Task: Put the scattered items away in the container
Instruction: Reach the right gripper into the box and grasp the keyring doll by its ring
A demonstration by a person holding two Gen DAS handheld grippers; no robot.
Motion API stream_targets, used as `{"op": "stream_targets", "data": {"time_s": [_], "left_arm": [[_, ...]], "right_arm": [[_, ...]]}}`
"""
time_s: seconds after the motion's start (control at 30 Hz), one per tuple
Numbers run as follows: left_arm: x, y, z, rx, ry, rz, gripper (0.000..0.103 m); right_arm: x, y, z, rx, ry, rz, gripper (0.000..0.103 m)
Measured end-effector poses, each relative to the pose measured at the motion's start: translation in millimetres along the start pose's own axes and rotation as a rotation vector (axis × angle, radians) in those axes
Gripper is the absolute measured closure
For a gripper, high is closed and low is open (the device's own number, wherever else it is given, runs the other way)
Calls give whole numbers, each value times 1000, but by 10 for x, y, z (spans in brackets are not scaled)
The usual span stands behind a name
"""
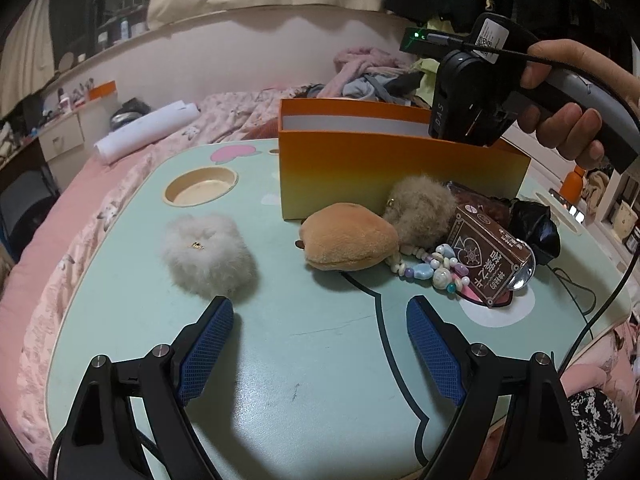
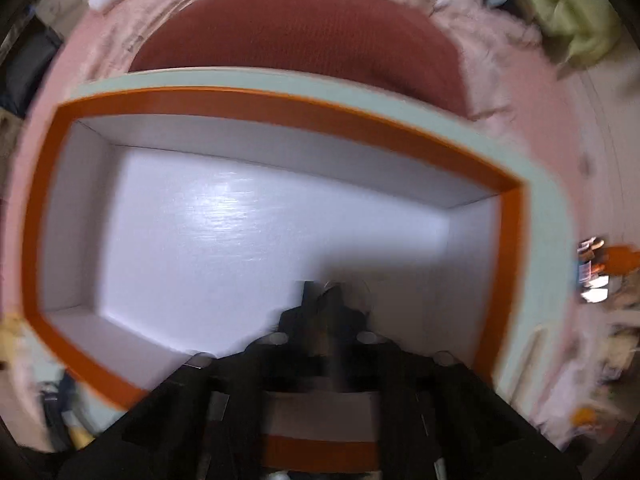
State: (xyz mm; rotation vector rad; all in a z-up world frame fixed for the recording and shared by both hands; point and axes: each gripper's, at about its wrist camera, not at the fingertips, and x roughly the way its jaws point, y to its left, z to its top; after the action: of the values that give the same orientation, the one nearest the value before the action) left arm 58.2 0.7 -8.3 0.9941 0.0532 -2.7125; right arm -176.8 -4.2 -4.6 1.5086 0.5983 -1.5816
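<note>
An orange box (image 1: 360, 172) with a white inside (image 2: 240, 220) stands at the back of a mint-green lap table (image 1: 312, 368). In front of it lie a white fluffy pom (image 1: 208, 256), a tan plush (image 1: 348, 236), a beige fur pom (image 1: 420, 208), a bead chain (image 1: 432, 264), a brown card box (image 1: 492, 256) and a black crumpled item (image 1: 536, 228). My left gripper (image 1: 320, 312) hovers open over bare table, nearer than the items. My right gripper (image 2: 324, 300) points down into the bare-floored box, its fingers shut together; the blur hides whether anything thin is pinched.
A hand (image 1: 568, 120) holds the right gripper's black housing (image 1: 460, 100) above the box's right end. A round cup recess (image 1: 200, 186) sits at the table's back left. A black cable (image 1: 600, 312) trails over the right edge. Pink bedding (image 1: 80, 240) surrounds the table.
</note>
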Motion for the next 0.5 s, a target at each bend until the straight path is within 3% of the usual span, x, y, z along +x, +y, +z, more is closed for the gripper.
{"op": "stream_targets", "data": {"time_s": [0.1, 0.27, 0.3, 0.5], "left_arm": [[-2, 3, -1, -2, -2, -4, 15], [1, 10, 1, 1, -2, -5, 14], [-1, 7, 2, 1, -2, -5, 14], [-10, 10, -10, 3, -1, -3, 14]], "right_arm": [[-23, 13, -43, -12, -35, -38, 99], [-110, -21, -102, 0, -89, -15, 99], [-180, -53, -113, 74, -110, -24, 99], [-663, -63, -120, 77, -197, -10, 99]]}}
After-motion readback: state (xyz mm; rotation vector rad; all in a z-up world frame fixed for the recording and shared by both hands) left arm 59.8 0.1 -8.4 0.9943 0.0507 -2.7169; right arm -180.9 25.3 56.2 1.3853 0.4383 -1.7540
